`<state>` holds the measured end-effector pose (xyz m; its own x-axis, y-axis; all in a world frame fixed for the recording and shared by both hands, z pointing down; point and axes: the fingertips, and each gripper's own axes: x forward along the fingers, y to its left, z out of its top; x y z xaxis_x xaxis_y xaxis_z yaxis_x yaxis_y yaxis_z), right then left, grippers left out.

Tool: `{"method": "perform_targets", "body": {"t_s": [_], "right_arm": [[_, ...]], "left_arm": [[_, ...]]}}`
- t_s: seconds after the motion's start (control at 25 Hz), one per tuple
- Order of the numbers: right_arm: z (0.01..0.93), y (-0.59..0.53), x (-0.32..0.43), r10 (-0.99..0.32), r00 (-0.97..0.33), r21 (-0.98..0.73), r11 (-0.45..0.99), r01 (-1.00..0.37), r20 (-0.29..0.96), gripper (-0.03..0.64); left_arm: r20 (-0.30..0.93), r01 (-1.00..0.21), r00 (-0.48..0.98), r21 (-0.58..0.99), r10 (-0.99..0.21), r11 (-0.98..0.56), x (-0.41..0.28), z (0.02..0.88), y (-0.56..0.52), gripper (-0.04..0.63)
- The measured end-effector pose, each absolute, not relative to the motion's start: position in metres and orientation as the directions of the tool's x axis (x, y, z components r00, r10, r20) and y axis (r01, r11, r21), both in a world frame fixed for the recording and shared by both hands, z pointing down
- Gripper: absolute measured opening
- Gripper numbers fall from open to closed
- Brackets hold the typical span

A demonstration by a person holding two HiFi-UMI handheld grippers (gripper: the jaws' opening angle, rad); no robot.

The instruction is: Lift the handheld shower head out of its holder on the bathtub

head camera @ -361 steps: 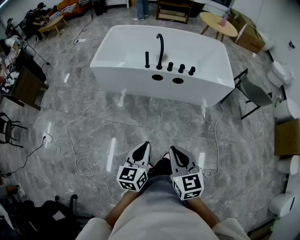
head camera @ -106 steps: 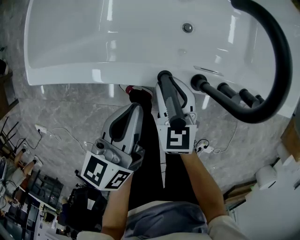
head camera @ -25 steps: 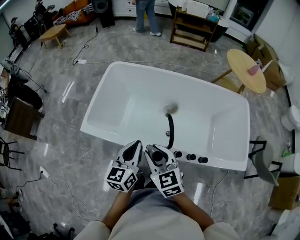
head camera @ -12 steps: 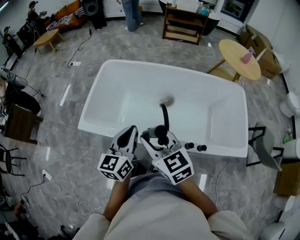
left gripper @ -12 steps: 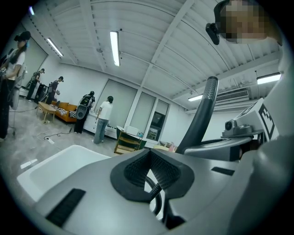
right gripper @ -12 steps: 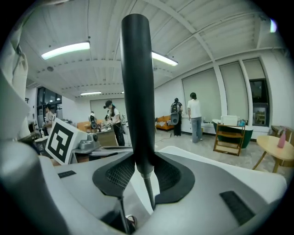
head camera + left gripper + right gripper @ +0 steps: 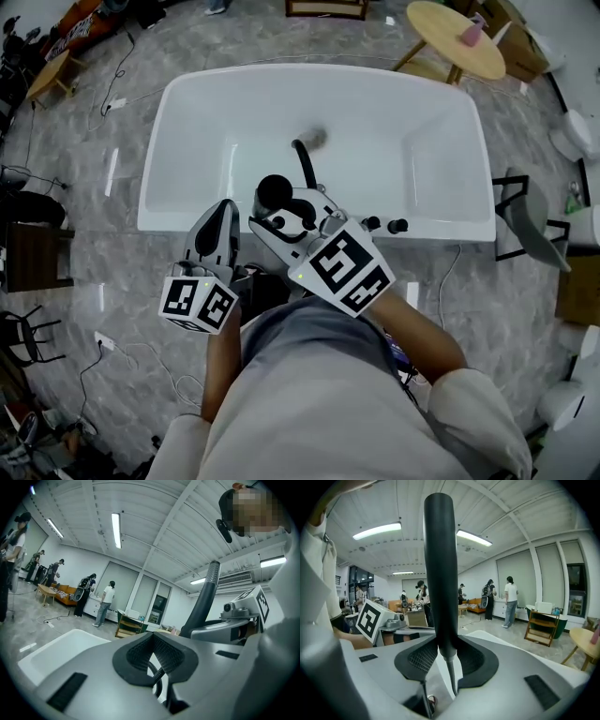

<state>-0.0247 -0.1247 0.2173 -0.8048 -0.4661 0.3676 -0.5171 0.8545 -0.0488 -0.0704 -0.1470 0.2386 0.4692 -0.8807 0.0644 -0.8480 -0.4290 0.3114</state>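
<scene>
- Right gripper [image 7: 292, 214] is clamped on the shower head [image 7: 275, 191]. In the right gripper view the jaws press both sides of the black handle [image 7: 439, 573], low on its length.
- Long axis of the shower head runs up-down across the jaws in the right gripper view. One end points at the ceiling and the thin hose [image 7: 451, 677] leaves the lower end.
- In the head view it is seen nearly end-on, as a round black end facing the camera.
- In the left gripper view the handle [image 7: 205, 597] leans a bit, top tipped right.
- The shower head is held up over the near rim of the bathtub [image 7: 441, 225], just left of the black curved spout [image 7: 303, 161]. The holder is hidden under the gripper.
- Two black knobs [image 7: 372, 223] and [image 7: 397, 226] sit on the tub deck right of the right gripper.
- Left gripper [image 7: 223, 211] is just beside the right one, on its left, tips toward the tub's near wall. Jaws are together with nothing between the pads [image 7: 164, 651]. A bit of dark hose shows through the gap below them.
- Marker cubes: right [image 7: 345, 267], left [image 7: 197, 302], both facing the camera.
- Grey marble floor [image 7: 112, 272] is around the tub, with a round wooden table [image 7: 457, 28] beyond its far right corner.
- People stand far back in the room in both gripper views.
</scene>
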Motion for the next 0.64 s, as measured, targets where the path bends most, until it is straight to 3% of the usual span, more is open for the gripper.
{"method": "perform_targets", "body": {"t_s": [0.64], "right_arm": [[0.231,-0.123,-0.024,-0.475,-0.788,-0.068,0.839,-0.540,0.391,0.143]], "left_arm": [[0.092,-0.828,0.495,0.352,-0.864,-0.437,-0.068,0.251,-0.143,0.005]]}}
